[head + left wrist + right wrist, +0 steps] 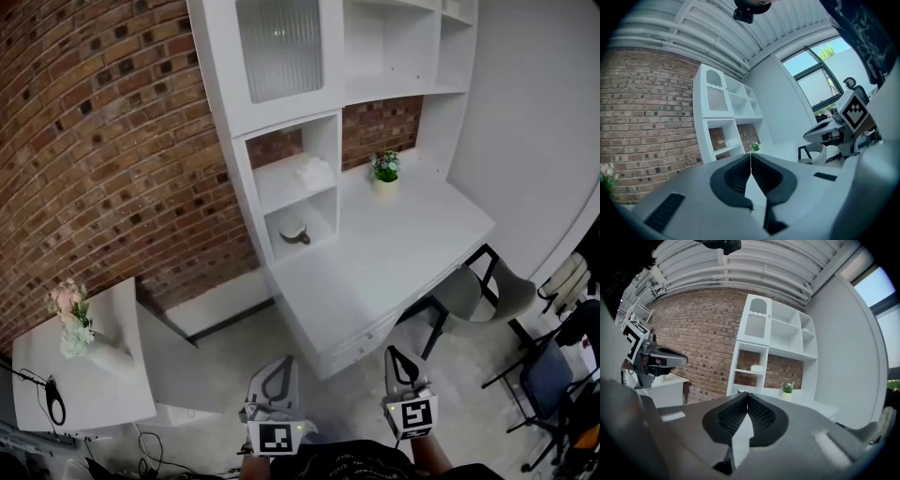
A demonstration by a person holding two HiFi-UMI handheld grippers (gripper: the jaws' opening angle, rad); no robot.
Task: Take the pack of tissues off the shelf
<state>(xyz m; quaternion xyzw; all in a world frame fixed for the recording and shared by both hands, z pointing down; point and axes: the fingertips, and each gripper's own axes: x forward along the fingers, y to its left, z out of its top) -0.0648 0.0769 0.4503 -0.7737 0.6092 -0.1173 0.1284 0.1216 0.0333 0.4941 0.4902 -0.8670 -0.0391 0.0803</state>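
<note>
Both grippers are held low at the bottom centre of the head view, the left gripper beside the right gripper, and both point toward the white shelf unit that fills the upper middle of the frame. Each gripper has its jaws pressed together with nothing between them; this is plain in the left gripper view and in the right gripper view. The pack of tissues lies on the board of the upper open compartment, under the ribbed glass door, well apart from both grippers and far above them in the frame. Below it, in the lower compartment, is a small round dish, and to its right a potted plant stands on the tabletop. In the right gripper view the pack sits almost straight above the jaw tips, while in the left gripper view it is off to the left of them. So I judge the right gripper is better lined up, though neither is clearly nearer. The pack seems to lie with its long side across the opening, but it is too small to be certain.
</note>
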